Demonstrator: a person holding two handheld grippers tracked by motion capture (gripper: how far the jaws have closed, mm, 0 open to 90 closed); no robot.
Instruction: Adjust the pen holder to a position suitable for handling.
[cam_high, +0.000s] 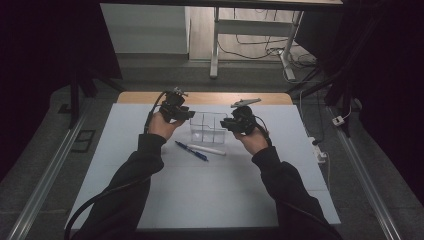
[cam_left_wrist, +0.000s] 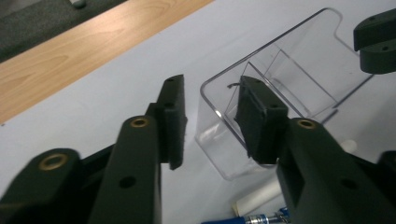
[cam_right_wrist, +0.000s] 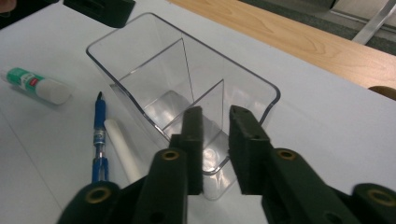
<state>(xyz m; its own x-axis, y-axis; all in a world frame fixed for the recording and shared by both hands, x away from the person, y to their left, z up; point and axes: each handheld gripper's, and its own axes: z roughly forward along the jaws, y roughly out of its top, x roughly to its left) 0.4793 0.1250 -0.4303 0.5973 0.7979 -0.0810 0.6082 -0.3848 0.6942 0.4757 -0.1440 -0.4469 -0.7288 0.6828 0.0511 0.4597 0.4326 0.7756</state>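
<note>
A clear plastic organiser (cam_high: 207, 127) with inner dividers stands at the middle of the white table top (cam_high: 210, 190). My left gripper (cam_high: 187, 114) is at its left end. In the left gripper view (cam_left_wrist: 210, 116) the jaws straddle the end wall of the organiser (cam_left_wrist: 299, 70), one outside and one inside, with gaps on both sides. My right gripper (cam_high: 225, 122) is at the right end. In the right gripper view (cam_right_wrist: 215, 135) its pads stand either side of the rim of the organiser (cam_right_wrist: 154, 70) without pressing it. Both grippers are open.
A blue pen (cam_high: 192, 151) and a white stick (cam_high: 207, 149) lie just in front of the organiser. A green-and-white glue stick (cam_right_wrist: 39, 85) lies to its side. Bare wood (cam_high: 200, 97) edges the table's far side, and beyond it stand table legs and cables on the floor.
</note>
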